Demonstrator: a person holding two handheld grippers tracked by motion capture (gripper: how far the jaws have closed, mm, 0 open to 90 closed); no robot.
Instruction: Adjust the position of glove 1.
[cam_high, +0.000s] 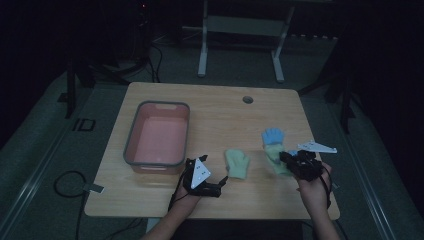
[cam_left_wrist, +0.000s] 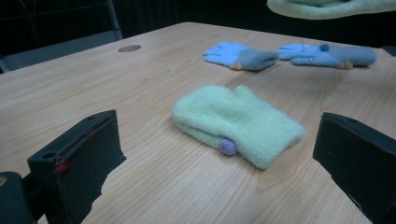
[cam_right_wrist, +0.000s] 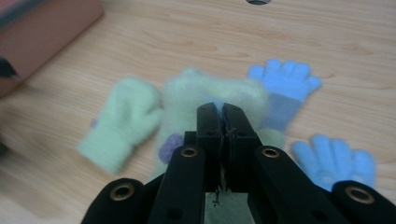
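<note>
A pale green mitten (cam_high: 238, 164) lies flat near the middle of the wooden table (cam_high: 215, 115). My left gripper (cam_high: 222, 184) rests just in front and left of it. In the left gripper view the jaws (cam_left_wrist: 219, 126) stand wide open with that mitten (cam_left_wrist: 238, 122) lying ahead of them, untouched. My right gripper (cam_high: 290, 159) is shut on a second green mitten (cam_high: 276, 161) and holds it above the table. In the right gripper view the closed jaws (cam_right_wrist: 222, 109) pinch this mitten (cam_right_wrist: 196, 93). Two blue gloves (cam_right_wrist: 285, 84) (cam_right_wrist: 336, 161) lie beneath and beyond it.
A pink bin with a grey rim (cam_high: 131, 145) stands at the left of the table and looks bare inside. A round cable hole (cam_high: 247, 99) sits near the far edge. Bare wood stretches between the bin and the mittens.
</note>
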